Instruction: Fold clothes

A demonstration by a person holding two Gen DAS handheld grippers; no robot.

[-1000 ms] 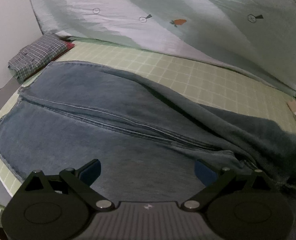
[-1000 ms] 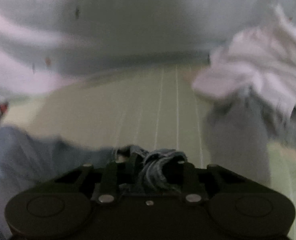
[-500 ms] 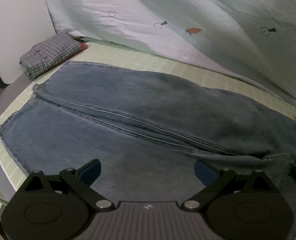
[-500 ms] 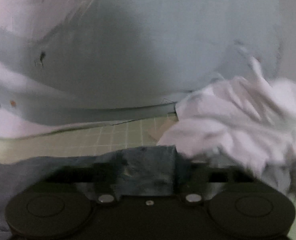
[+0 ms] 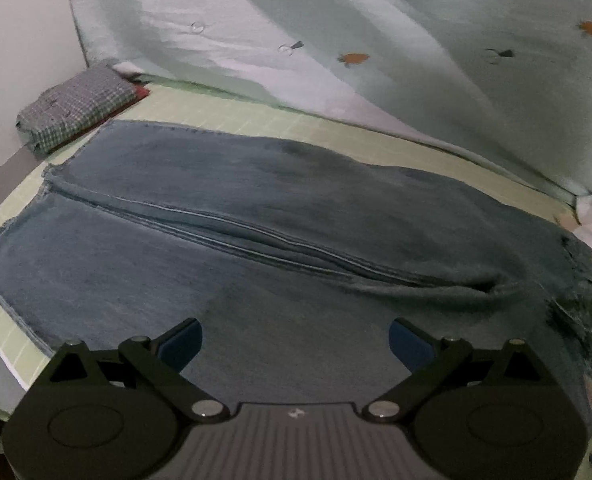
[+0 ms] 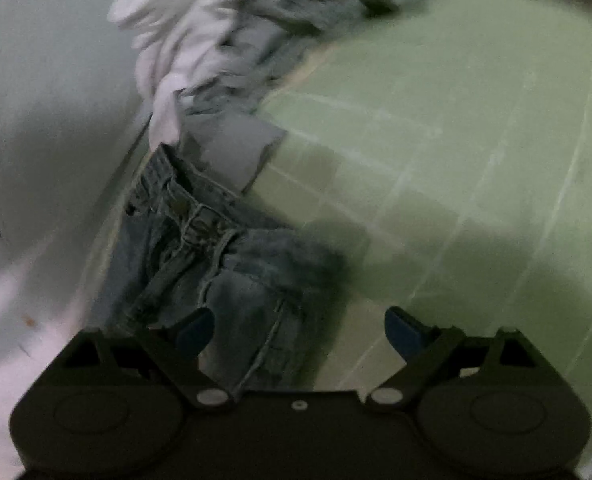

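Jeans [image 5: 256,248] lay spread flat on the green checked sheet [image 5: 303,120] of the bed, both legs side by side, inseam running down the middle. Long axis, left wrist view: from leg hems at 9 o'clock to waistband at 3 o'clock, tilted slightly downward to the right. Right wrist view showed the waistband end [image 6: 200,224], button and belt loops bunched, pointing toward 11 o'clock, just beside a heap of white and grey clothes [image 6: 200,52].

Left gripper [image 5: 296,340] hung over the near leg, jaws wide apart, nothing between them. Right gripper [image 6: 299,332] had just been opening; its jaws stood spread, with denim below and between them but no pad pressing on it, so the cloth was released.

Handling, judged: denim heavy for cloth, soft but with body; holds a crease, drags rather than slides on the sheet. Seams and waistband thick and stiff, good purchase. Best hold looked to be at the waistband corners or the hem edges, pinching both layers, so a lengthwise or hem-to-waist fold lifts evenly. Waist still rumpled; it would want smoothing first.

A folded plaid garment [image 5: 76,108] sat at 10 o'clock, beside the hems.
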